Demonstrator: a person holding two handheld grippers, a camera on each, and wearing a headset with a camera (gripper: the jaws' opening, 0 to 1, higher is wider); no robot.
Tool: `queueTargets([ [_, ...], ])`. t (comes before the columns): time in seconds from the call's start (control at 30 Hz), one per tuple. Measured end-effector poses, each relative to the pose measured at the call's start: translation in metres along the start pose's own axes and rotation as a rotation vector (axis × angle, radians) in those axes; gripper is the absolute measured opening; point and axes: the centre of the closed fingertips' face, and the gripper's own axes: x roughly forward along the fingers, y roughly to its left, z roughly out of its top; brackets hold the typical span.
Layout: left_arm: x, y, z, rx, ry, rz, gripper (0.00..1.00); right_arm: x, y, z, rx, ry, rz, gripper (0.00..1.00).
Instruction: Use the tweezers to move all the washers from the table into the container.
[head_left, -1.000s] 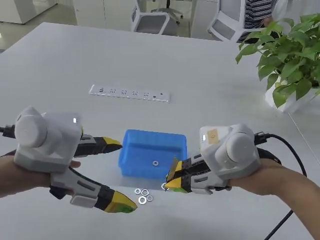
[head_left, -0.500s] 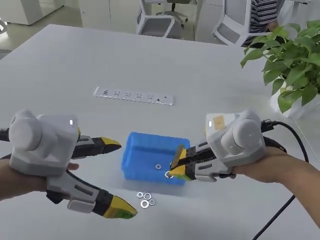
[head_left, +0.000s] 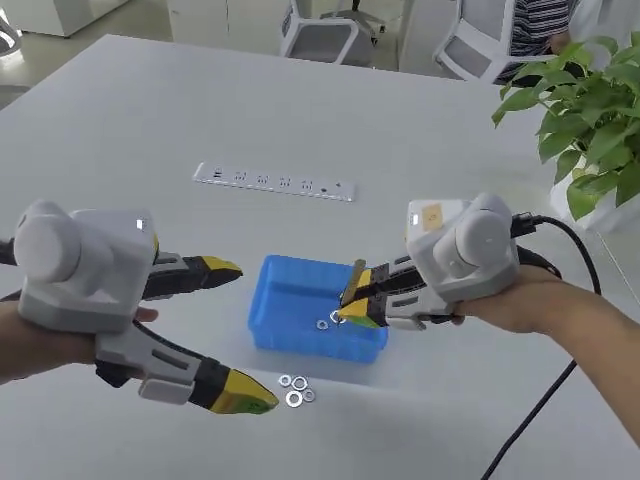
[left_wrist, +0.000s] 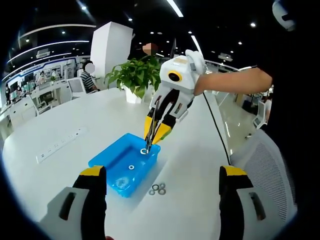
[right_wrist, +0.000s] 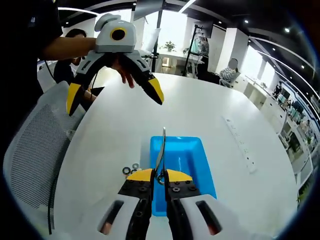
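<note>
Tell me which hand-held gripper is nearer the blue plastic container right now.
Right. The right hand-held gripper holds metal tweezers over the right end of the blue plastic container; the left hand-held gripper hangs open off its left side.

Left gripper (head_left: 238, 335): jaws spread wide, yellow tips pointing right, one above the other in the head view; gripped from behind by left hand (head_left: 45, 345).
Right gripper (head_left: 352, 306): jaws pressed together on tweezers (right_wrist: 161, 150), pointing left and slightly down; held by right hand (head_left: 515, 308), forearm (head_left: 595, 350) entering from lower right.
</note>
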Motion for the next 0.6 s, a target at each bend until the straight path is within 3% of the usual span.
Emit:
queueTargets([
  [0.6, 0.006, 0.017, 0.007, 0.002, -0.029, 0.017, 0.98, 0.021, -0.018, -0.031, 0.000, 0.034, -0.001, 0.09],
])
